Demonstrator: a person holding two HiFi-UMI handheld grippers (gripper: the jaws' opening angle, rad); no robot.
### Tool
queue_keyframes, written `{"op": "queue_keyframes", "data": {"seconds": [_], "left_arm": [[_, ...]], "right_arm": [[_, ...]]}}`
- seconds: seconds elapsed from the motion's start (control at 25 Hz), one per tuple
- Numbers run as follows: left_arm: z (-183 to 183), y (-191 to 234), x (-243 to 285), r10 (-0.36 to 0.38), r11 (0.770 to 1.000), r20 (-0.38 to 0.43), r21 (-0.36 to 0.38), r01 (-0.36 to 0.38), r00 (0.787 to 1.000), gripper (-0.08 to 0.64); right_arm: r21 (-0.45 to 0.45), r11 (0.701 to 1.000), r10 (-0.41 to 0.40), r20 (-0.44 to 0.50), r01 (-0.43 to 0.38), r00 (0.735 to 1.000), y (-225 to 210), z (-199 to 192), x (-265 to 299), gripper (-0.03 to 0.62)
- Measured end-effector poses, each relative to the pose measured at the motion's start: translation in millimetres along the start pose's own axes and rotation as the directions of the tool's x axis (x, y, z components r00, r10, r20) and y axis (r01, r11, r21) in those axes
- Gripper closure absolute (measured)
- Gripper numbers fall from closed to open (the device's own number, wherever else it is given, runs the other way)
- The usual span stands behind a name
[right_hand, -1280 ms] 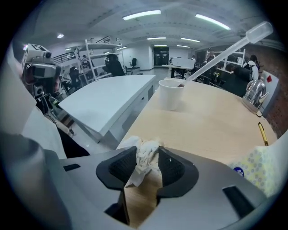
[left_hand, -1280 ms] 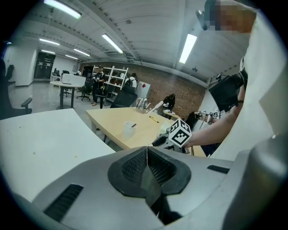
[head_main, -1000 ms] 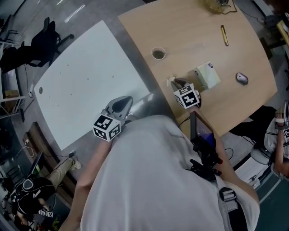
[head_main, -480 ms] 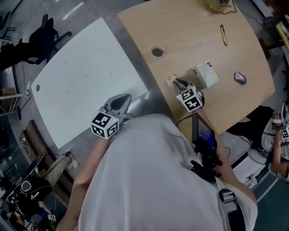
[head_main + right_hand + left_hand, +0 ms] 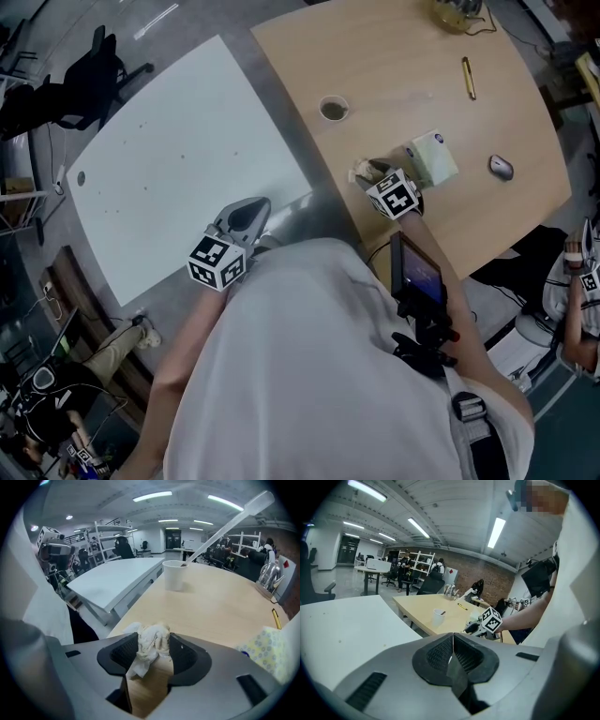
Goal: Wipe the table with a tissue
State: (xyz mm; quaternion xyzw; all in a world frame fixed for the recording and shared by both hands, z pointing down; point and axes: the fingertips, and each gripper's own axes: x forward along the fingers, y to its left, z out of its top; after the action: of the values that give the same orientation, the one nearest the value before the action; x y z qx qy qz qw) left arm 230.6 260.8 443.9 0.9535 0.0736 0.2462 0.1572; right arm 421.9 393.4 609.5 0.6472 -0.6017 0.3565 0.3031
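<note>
Between the right gripper's (image 5: 154, 645) jaws, just opened and now standing wide, the crumpled tissue (image 5: 148, 645) sits at the wooden table's (image 5: 225, 606) near edge, while the left gripper (image 5: 452, 645) hangs closed, empty.

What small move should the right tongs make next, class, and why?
Probably close on the crumpled white tissue and press it to the light wooden table. The right tongs have just been opening and stand wide apart with the tissue between them, so a wipe now might leave it behind.
</note>
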Motion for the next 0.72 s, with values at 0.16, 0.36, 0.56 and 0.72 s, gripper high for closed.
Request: {"op": "queue_keyframes", "data": {"seconds": [0.16, 0.36, 0.56, 0.72], "left_arm": [[-2.4, -0.1, -2.8, 0.005, 1.000, 0.002, -0.005, -0.005, 1.000, 0.552], [-3.4, -2.5, -6.3, 0.006, 1.000, 0.000, -0.011, -0.006, 1.000, 0.552], [-9.9, 2.2, -16.2, 0.033, 0.999, 0.004, -0.034, -0.033, 0.999, 0.552], [-16.0, 9.0, -26.7, 0.051, 0.997, 0.017, -0.058, -0.050, 0.999, 0.552]], "right_arm": [[0.046, 0.999, 0.020, -0.028, -0.018, 0.999, 4.1, -0.9, 0.1, 0.430], [0.057, 0.998, 0.014, -0.005, -0.014, 1.000, 11.3, 2.5, -6.4, 0.453], [0.138, 0.988, 0.048, 0.149, -0.069, 0.988, 24.4, 34.9, -21.6, 0.453], [0.081, 0.989, 0.102, 0.241, -0.125, 0.965, 45.0, 69.8, -24.1, 0.453]]}}
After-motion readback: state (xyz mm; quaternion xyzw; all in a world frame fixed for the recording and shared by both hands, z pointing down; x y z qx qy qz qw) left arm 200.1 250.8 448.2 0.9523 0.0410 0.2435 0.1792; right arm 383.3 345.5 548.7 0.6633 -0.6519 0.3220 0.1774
